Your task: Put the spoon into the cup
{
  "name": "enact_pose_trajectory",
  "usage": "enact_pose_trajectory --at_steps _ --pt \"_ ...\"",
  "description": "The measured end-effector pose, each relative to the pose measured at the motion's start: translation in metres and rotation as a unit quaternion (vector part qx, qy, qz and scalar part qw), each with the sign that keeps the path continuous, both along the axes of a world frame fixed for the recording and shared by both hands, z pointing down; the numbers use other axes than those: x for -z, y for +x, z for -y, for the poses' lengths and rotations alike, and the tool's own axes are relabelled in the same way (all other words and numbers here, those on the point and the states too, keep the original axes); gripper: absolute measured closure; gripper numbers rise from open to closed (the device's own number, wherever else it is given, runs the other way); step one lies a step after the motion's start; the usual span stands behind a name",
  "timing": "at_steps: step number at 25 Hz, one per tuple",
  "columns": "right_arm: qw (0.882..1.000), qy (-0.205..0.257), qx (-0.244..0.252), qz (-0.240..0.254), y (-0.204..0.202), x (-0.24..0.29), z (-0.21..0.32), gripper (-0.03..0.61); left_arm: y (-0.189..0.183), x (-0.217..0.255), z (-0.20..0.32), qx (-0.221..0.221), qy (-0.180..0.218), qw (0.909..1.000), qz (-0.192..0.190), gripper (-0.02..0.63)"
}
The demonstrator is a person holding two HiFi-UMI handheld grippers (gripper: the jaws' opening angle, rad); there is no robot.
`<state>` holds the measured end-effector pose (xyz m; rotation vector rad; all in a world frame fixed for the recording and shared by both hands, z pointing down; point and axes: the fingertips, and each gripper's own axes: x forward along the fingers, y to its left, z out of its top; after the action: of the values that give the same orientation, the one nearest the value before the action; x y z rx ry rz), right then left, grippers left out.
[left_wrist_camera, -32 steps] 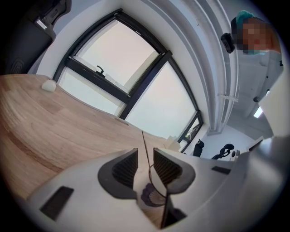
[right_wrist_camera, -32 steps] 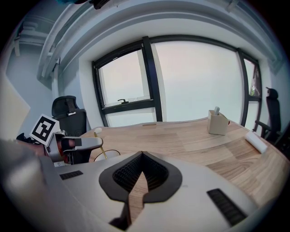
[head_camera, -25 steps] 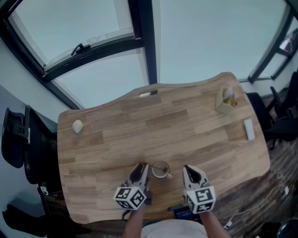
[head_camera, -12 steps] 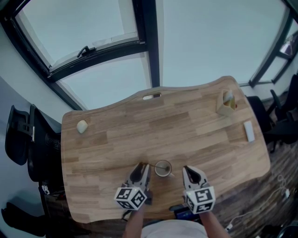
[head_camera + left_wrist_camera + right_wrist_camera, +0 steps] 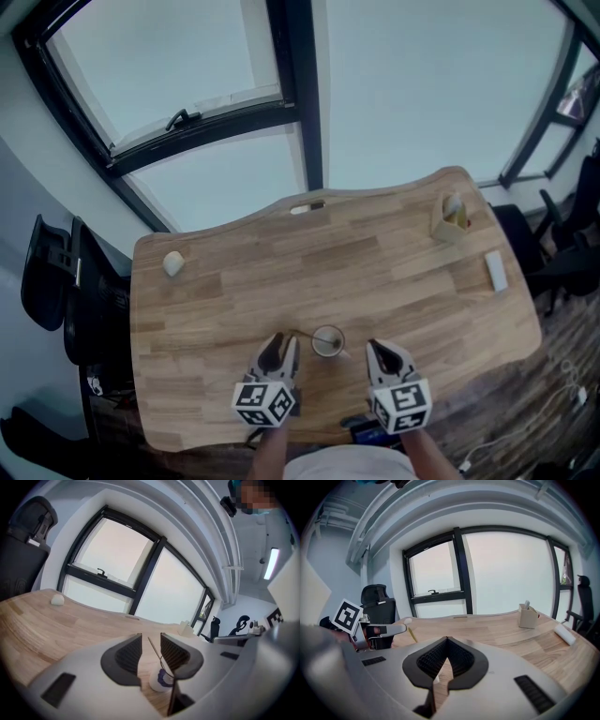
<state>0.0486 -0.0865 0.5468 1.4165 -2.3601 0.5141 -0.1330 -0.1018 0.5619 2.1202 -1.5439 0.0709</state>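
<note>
**Spoon resting in the cup, a gripper on either side**

Head view: the wooden table (image 5: 356,262) carries a small pale cup (image 5: 326,341) near its front edge. The spoon (image 5: 302,336) sits inside it, bowl down in the cup, its thin handle leaning out over the rim toward the left gripper (image 5: 278,345). The right gripper (image 5: 386,349) is near the cup's other side and apart from it.

Left gripper view: the jaws of the left gripper (image 5: 150,635) stand apart and have just been opening. The spoon handle (image 5: 154,649) rises as a slanted line in the gap between them. It appears to touch neither pad, though the wide-angle view makes this hard to confirm. The cup (image 5: 161,682) stands on the tabletop just beyond the jaws, low in the gap.

Right gripper view: the jaws of the right gripper (image 5: 447,640) meet at their tips, with nothing held between them. Bare table (image 5: 511,634) lies ahead.

Other items on the table, all well apart from the cup: a tan box (image 5: 451,217) near the far right corner, a white block (image 5: 494,272) at the right edge, and a pale rounded object (image 5: 172,264) at the left. A dark office chair (image 5: 52,281) stands beside the table's left end.
</note>
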Motion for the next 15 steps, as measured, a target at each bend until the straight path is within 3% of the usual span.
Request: enact_pose_trajectory --at_steps 8,15 --pt "1.0 0.029 0.01 -0.001 -0.002 0.013 -0.009 0.581 0.012 0.032 -0.012 -0.022 0.039 0.9987 0.024 0.504" --pt "0.998 0.056 0.013 0.0 -0.002 0.031 -0.017 0.581 0.016 0.069 -0.024 -0.015 0.089 0.9955 0.028 0.613"
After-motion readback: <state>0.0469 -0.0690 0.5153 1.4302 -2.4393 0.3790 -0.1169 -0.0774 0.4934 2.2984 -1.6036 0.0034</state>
